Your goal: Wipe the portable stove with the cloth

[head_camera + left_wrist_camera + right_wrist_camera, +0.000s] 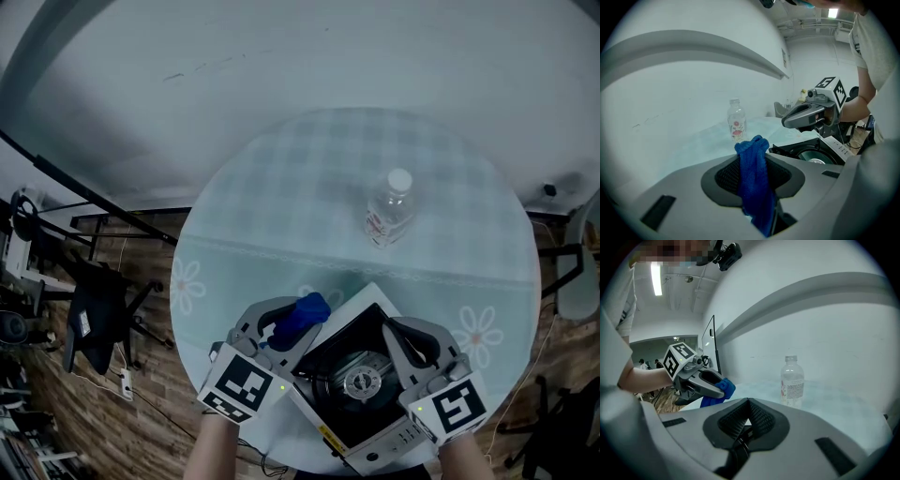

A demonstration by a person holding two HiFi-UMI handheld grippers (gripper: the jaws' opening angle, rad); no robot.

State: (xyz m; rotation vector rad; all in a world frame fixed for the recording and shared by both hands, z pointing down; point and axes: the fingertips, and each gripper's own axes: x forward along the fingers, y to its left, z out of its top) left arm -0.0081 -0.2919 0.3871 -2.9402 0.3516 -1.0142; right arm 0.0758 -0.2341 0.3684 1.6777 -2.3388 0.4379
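Portable stove (pixel 361 384), square, black and white, sits at the round checked table's (pixel 281 216) near edge. Left gripper (pixel 292 326) clamps a blue fluffy cloth (pixel 307 307) just beside it; right gripper (pixel 412 339) is closed on nothing. Wiping seems about to start: the cloth needs lowering onto the stove.

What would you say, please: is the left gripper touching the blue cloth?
Touching. The left gripper view shows the left gripper with jaws closed on the blue cloth, which bunches above them.
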